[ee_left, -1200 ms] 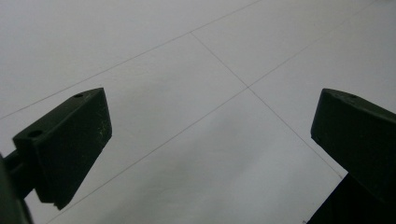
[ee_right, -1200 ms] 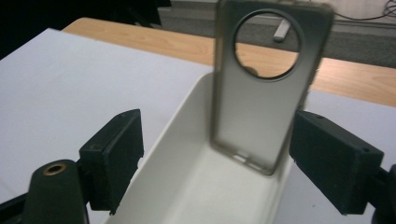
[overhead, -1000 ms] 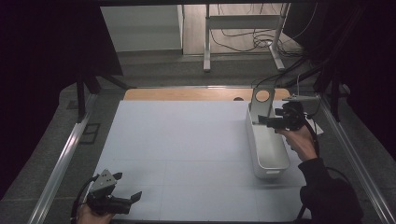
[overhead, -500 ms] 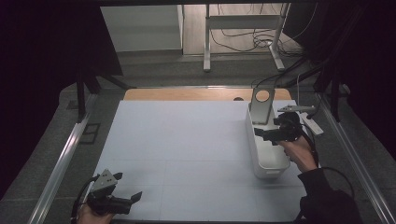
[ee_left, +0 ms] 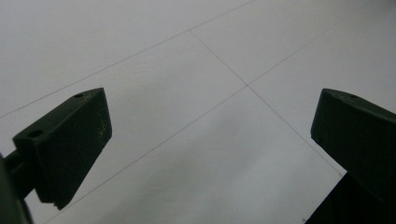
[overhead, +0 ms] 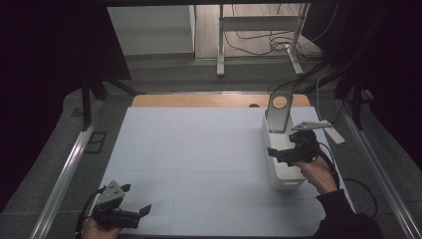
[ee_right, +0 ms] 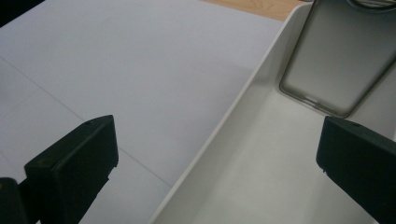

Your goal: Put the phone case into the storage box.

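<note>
High view shows the left gripper (overhead: 130, 201) low over the white table (overhead: 199, 149), jaws spread with nothing between them. Further right, the right gripper (overhead: 276, 152) hovers over the white bin (overhead: 278, 177), jaws just opened wide and empty; a grey flat piece (ee_right: 334, 60) leans against the bin's far end.

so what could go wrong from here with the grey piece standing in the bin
1. The grey plate stands leaning at the far end of the white bin; with the right tongs open and off it, a bump on the bin might tip it over.
2. The right tongs hang over the bin's near wall, so pulling back low could catch the rim and drag the bin across the white table.
</note>
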`<state>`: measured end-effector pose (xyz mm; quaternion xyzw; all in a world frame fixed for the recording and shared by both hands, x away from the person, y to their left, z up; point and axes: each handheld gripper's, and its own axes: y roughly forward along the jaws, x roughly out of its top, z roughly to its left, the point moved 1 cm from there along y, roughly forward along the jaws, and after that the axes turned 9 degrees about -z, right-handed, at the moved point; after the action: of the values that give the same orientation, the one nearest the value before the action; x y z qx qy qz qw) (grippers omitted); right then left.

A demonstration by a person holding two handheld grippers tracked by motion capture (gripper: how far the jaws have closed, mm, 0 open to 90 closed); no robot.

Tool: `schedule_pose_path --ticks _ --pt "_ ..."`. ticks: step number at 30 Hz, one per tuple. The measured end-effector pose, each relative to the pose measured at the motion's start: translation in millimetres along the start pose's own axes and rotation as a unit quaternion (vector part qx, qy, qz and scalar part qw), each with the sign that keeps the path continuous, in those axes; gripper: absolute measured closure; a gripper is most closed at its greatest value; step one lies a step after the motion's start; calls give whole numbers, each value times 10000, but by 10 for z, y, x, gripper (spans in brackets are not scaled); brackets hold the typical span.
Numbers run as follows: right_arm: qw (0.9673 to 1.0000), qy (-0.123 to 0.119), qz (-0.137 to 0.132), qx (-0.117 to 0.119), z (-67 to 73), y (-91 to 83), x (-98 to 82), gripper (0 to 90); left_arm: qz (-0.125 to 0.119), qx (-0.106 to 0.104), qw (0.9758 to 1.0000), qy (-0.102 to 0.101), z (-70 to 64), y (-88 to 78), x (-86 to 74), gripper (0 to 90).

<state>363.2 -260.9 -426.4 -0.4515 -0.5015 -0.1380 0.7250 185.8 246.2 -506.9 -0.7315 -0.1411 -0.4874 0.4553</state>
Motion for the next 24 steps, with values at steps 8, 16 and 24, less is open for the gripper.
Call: schedule_pose_path --ticks 8,16,24 --pt "9999 -77 66 40 118 -74 -87 0 6 -4 10000 1 0 1 0 0" --pt "9997 -194 109 65 229 -159 -168 0 7 -7 10000 1 1 1 0 0" --pt "9996 -228 156 102 302 -252 -259 0 7 -9 10000 -5 2 2 1 0"
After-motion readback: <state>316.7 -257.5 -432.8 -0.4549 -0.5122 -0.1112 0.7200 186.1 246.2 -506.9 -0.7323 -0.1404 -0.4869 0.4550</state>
